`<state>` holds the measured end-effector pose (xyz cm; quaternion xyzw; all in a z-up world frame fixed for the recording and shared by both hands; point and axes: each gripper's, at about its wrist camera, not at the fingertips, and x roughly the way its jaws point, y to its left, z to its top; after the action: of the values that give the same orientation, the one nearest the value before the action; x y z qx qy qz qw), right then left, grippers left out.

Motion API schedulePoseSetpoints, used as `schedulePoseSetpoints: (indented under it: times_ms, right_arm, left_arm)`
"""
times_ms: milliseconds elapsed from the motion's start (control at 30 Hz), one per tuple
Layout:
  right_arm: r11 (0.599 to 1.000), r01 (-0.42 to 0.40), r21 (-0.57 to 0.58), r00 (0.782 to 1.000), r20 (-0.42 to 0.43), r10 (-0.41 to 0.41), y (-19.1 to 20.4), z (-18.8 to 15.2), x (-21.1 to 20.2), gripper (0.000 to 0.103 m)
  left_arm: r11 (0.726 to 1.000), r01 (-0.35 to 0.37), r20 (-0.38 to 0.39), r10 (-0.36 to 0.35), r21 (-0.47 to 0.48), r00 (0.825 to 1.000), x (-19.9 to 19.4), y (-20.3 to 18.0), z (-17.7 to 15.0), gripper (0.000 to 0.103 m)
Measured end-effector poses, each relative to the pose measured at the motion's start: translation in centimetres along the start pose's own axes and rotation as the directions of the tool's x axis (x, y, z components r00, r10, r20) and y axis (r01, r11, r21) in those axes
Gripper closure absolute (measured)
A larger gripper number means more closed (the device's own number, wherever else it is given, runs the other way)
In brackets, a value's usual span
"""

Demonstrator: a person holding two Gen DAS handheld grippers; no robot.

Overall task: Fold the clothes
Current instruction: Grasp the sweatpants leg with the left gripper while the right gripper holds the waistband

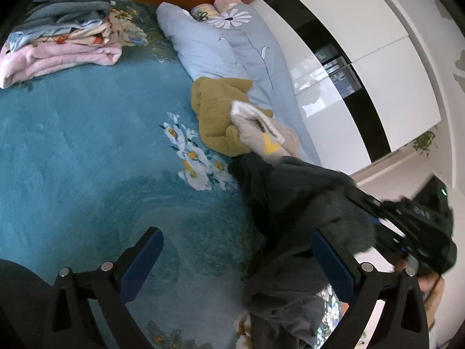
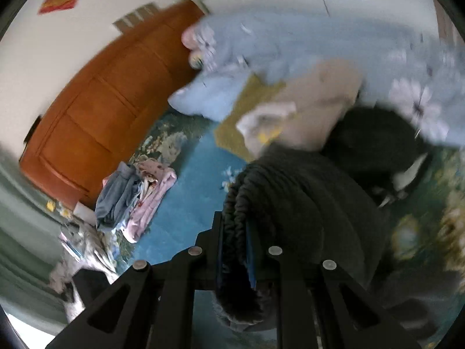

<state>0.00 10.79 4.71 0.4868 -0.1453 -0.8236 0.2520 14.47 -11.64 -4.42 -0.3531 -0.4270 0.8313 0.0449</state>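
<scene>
A dark grey garment (image 1: 293,212) hangs over the teal bedspread (image 1: 87,151) at the right of the left wrist view. My right gripper (image 2: 237,232) is shut on its ribbed edge (image 2: 290,203) and holds it up; that gripper also shows in the left wrist view (image 1: 386,221), wrapped in the cloth. My left gripper (image 1: 235,250) is open and empty, with its right finger (image 1: 334,261) beside the hanging cloth. A mustard garment (image 1: 218,116) and a beige one (image 1: 264,131) lie in a heap beyond.
A stack of folded clothes (image 1: 64,40) sits at the far left of the bed. A light blue quilt (image 1: 226,46) lies along the wardrobe side. A wooden headboard (image 2: 96,101) and loose clothes (image 2: 87,250) are at the bed's end.
</scene>
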Motion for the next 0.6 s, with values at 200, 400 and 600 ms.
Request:
schedulePoseSetpoints:
  times_ms: [200, 400, 600]
  right_arm:
    - [0.998, 0.000, -0.069, 0.993, -0.121, -0.009, 1.8, -0.8, 4.4, 0.088]
    - [0.992, -0.040, -0.121, 0.982, -0.186, 0.017, 3.1, -1.3, 7.0, 0.068]
    - [0.993, -0.050, -0.108, 0.991, -0.126, 0.036, 0.3, -0.7, 3.5, 0.057]
  left_arm:
    - [1.000, -0.006, -0.047, 0.007, 0.011, 0.999, 1.3, 0.1, 0.0, 0.000]
    - [0.999, -0.021, -0.146, 0.025, 0.028, 0.989, 3.9, 0.1, -0.6, 0.000]
    - [0.987, -0.156, -0.232, 0.145, -0.029, 0.962, 6.8, 2.1, -0.7, 0.000]
